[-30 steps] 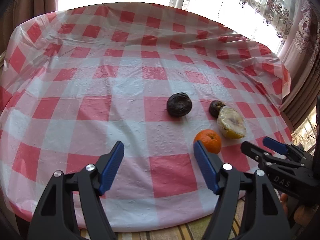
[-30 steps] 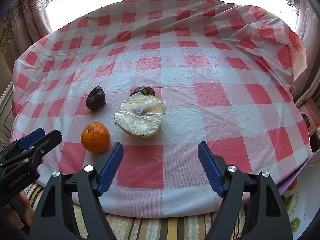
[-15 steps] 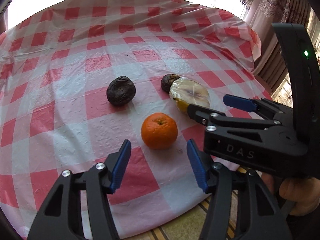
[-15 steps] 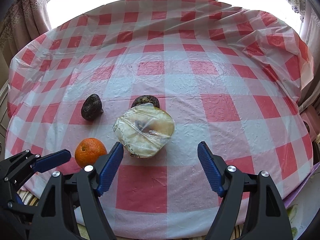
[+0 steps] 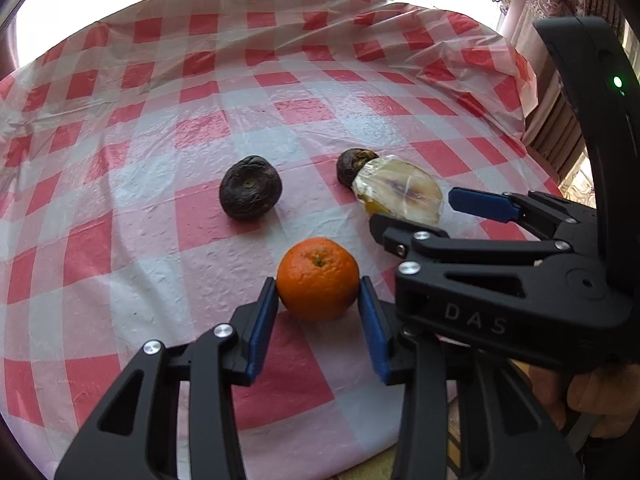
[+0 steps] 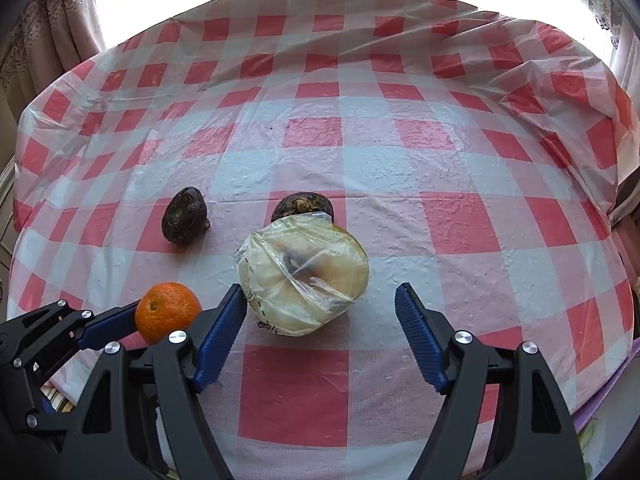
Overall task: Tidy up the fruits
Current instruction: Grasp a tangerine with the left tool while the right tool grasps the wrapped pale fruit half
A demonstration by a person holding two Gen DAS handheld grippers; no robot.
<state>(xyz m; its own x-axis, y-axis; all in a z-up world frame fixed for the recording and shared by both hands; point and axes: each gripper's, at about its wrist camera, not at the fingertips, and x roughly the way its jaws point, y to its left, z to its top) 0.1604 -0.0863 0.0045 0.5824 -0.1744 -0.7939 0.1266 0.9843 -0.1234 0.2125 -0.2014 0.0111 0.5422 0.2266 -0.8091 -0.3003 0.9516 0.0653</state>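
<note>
My left gripper (image 5: 318, 300) pinches the orange (image 5: 318, 278) — I'd lift straight, gently; right gripper (image 6: 320, 312) stands spread before the wrapped fruit (image 6: 304, 276) — untouched.

On the tabletop (image 6: 460, 152), the orange (image 6: 168, 312) lies lower left of frame, the wrapped half fruit (image 6: 304, 276) at centre, two wrinkled fruits (image 6: 185, 221) behind them.

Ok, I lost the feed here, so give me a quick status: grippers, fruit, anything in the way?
Left gripper shut on orange. Right gripper open, short of wrapped cut fruit. Two dark fruits beyond, clear of both.
</note>
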